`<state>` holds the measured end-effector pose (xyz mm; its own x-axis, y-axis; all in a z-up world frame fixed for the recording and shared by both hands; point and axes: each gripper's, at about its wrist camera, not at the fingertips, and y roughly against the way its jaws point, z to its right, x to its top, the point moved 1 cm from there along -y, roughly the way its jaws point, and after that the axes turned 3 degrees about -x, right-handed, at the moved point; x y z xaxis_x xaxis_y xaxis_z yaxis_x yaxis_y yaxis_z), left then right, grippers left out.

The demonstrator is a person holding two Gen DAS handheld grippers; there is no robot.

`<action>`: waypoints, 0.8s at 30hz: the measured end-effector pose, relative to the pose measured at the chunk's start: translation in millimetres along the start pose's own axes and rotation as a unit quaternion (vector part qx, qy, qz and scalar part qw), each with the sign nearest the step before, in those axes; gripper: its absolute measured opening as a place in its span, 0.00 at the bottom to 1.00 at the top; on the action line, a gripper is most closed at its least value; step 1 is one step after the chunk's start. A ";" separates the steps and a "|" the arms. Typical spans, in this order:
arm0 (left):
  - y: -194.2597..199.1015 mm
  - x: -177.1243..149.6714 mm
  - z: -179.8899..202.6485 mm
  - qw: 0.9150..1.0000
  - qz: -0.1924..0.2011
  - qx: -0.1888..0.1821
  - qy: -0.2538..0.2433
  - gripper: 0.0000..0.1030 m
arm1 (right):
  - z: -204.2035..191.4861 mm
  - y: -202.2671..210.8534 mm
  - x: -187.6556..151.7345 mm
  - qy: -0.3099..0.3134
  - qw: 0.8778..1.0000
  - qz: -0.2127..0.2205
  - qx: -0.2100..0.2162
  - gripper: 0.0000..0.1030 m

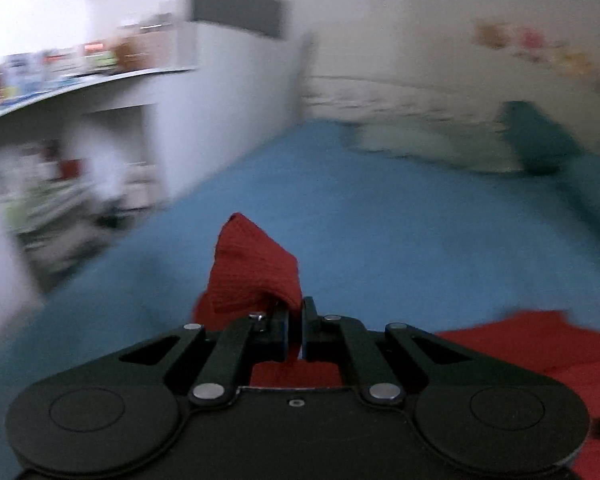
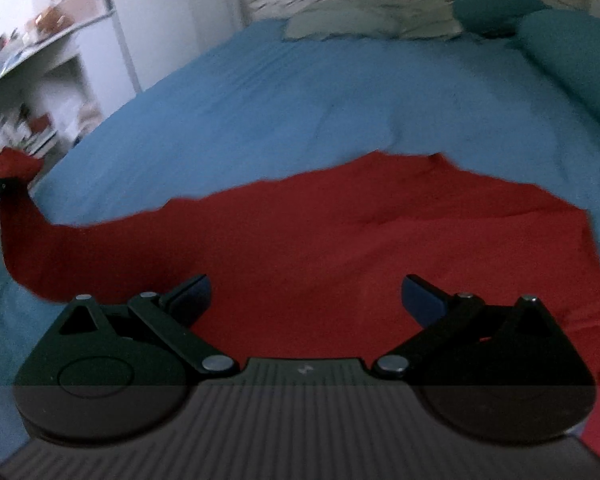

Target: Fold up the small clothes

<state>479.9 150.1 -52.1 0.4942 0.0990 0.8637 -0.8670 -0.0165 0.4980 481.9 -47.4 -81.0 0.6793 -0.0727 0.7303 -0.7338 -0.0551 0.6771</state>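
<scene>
A red garment (image 2: 360,240) lies spread on the blue bed sheet (image 2: 300,100). My left gripper (image 1: 296,320) is shut on one end of the red garment (image 1: 252,268) and holds that end lifted above the bed; the pinched cloth bunches up over the fingers. In the right wrist view this lifted end (image 2: 16,168) rises at the far left, with the left gripper's tip beside it. My right gripper (image 2: 306,296) is open and empty, low over the near part of the garment, jaws spread wide.
A white shelf unit (image 1: 80,140) with small items stands to the left of the bed. A pale pillow (image 2: 340,20) and teal pillows (image 2: 540,28) lie at the head of the bed by the wall. The left wrist view is motion-blurred.
</scene>
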 end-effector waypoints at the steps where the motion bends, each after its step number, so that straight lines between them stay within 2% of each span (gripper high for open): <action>1: -3.4 -0.6 34.3 0.999 -0.009 -0.038 -0.009 0.05 | 12.8 4.3 4.1 -0.008 1.000 0.007 -0.010 1.00; 4: -16.9 -18.0 121.0 0.993 -0.020 -0.114 -0.031 0.05 | 51.3 14.8 12.0 -0.033 0.998 0.020 -0.042 1.00; 7: -46.7 -49.1 185.4 0.984 -0.062 -0.159 -0.045 0.05 | 89.4 18.7 12.8 -0.048 0.996 0.019 -0.073 1.00; 10: -75.0 -86.6 221.9 0.977 -0.119 -0.173 -0.048 0.05 | 123.3 17.0 6.3 -0.058 0.993 0.005 -0.099 1.00; 13: -86.4 -110.2 236.7 0.973 -0.142 -0.164 -0.074 0.06 | 154.1 15.3 -2.3 -0.073 0.992 -0.007 -0.106 1.00; 15: -85.3 -118.3 240.2 0.972 -0.144 -0.166 -0.087 0.08 | 167.5 13.9 -8.0 -0.085 0.991 -0.013 -0.106 1.00; 17: -82.2 -117.2 237.1 0.970 -0.143 -0.175 -0.090 0.24 | 176.8 12.8 -11.0 -0.095 0.990 -0.015 -0.101 1.00; 18: -78.1 -117.1 232.5 0.968 -0.146 -0.183 -0.090 0.45 | 180.1 12.9 -10.8 -0.098 0.990 -0.015 -0.098 1.00; 19: -73.6 -114.3 226.4 0.967 -0.147 -0.188 -0.089 0.55 | 182.4 13.2 -9.7 -0.099 0.991 -0.012 -0.094 1.00; 22: -56.8 -104.3 204.1 0.971 -0.137 -0.170 -0.095 0.63 | 179.3 13.0 -4.6 -0.092 0.993 -0.011 -0.068 1.00; 24: -43.7 -101.4 181.1 0.976 -0.130 -0.142 -0.102 0.68 | 169.7 3.1 1.1 -0.070 0.996 -0.036 -0.038 1.00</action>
<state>479.2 -39.3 -147.4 0.6775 -0.1382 0.7224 -0.6786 0.2613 0.6864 478.9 -216.7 -93.5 0.7179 -0.2093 0.6640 -0.6774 0.0098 0.7355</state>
